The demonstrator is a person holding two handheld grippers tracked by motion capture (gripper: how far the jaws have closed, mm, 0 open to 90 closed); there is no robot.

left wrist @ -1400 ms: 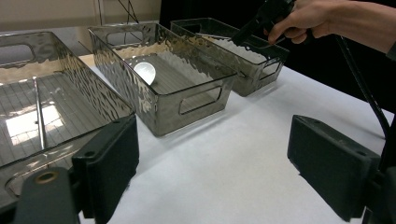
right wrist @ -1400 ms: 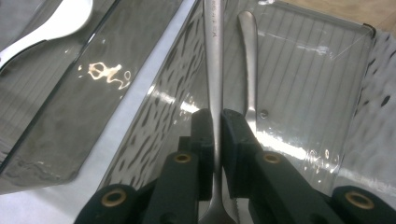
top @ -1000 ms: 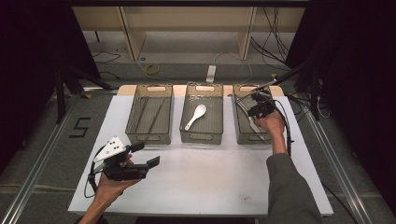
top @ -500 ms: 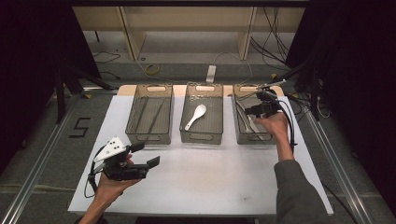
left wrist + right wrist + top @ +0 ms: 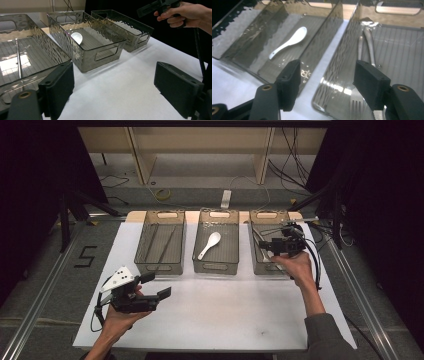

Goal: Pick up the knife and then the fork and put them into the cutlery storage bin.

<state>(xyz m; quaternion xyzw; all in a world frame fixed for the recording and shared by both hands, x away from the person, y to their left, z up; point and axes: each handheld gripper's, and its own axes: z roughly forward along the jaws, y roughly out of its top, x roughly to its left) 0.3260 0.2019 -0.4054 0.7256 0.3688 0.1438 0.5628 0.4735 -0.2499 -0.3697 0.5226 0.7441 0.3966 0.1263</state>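
While the right gripper [image 5: 325, 85] hangs spread and empty, a fork [image 5: 357, 106] lies just below.

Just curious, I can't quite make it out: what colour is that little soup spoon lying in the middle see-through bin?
White: a glossy ceramic-looking soup spoon, clearest in the right gripper view.

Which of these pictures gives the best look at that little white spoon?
The right gripper view: the white spoon lies whole and large in the middle bin. The high view shows it whole but small; the left gripper view catches just its bowl behind the bin wall.
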